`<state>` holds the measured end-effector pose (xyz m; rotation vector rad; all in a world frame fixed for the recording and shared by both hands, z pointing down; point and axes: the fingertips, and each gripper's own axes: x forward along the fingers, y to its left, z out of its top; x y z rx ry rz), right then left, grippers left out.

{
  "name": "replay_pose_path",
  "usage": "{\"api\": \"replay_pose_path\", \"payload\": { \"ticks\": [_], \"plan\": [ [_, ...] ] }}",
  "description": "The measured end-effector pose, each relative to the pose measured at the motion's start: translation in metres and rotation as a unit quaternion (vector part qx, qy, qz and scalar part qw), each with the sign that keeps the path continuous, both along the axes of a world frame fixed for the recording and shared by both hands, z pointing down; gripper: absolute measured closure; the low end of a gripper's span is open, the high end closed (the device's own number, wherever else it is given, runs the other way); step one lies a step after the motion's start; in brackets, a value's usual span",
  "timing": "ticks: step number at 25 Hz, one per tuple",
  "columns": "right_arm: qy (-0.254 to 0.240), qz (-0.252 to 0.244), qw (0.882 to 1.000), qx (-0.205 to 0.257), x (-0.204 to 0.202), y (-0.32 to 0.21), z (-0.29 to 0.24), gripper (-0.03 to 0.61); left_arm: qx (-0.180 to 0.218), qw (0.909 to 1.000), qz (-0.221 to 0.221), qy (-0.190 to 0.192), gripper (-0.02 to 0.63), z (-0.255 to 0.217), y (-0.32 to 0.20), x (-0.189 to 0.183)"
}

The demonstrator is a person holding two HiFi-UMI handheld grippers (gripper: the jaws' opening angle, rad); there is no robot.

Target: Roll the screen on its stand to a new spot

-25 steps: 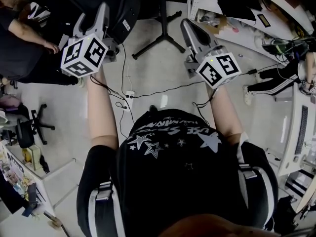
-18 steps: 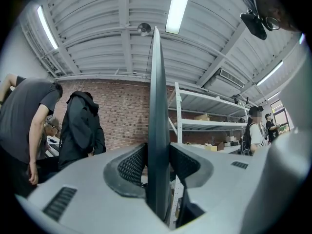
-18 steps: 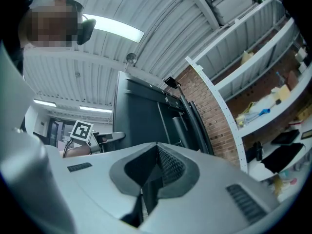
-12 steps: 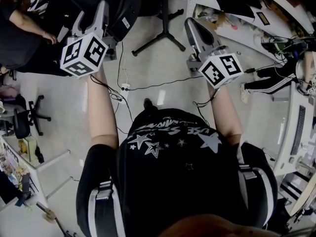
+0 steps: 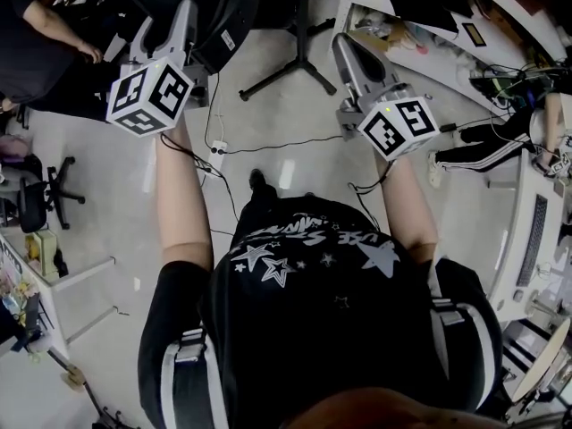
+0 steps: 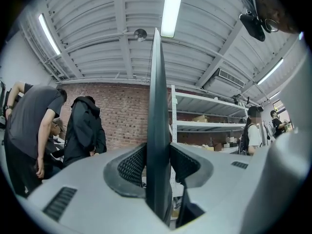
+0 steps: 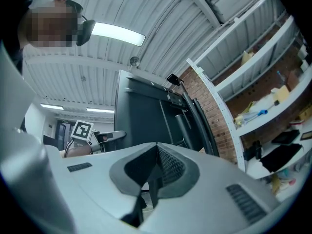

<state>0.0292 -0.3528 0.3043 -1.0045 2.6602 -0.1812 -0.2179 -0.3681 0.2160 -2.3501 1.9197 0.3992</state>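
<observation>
Two grippers at the screen, only one with a hold on it

In the left gripper view the left gripper (image 6: 157, 152) is pinching the screen (image 6: 157, 91) by its thin edge, a ribbed pad pressed against each face, with the panel rising edge-on between the jaws. The right gripper (image 7: 157, 152) has its jaws pressed together with nothing between them that I can make out. It points at the dark back of the screen and its mount, near them, but whether it touches them I cannot tell.

From the head view the screen sits at the top of the frame, straight ahead of the person, on a stand (image 5: 299, 56) whose splayed legs rest on the pale floor (image 5: 295, 132). A shelving unit (image 5: 420, 34) runs along the right, and a seated person (image 5: 45, 34) is close by on the left.

My reading is that this is the rolling step itself, with the grip taken and the stand being steered across the floor. A grip on one edge can twist the panel about its pole, so the next stretch calls for an even, level push. The closed right gripper could brace the back. A power strip (image 5: 217, 147) and its cables lie on the floor just short of the stand's legs and could catch them, and the course has to stay clear of the shelving and the seated person
</observation>
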Motion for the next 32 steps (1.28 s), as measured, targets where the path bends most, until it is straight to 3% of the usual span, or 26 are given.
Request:
{"api": "replay_pose_path", "payload": {
  "ticks": [14,22,32],
  "plan": [
    [-0.006,-0.012,1.000,-0.017,0.036,0.023,0.010,0.572,0.001,0.9999,-0.014,-0.001,0.445,-0.001,0.038,0.050],
    [-0.021,0.015,1.000,-0.017,0.055,0.044,0.012,0.572,0.003,0.9999,0.011,-0.011,0.449,-0.001,0.060,0.083],
    [-0.011,0.047,0.998,-0.028,0.075,0.106,0.016,0.572,-0.001,0.9987,0.048,-0.014,0.453,0.000,0.102,0.118]
  ]
}}
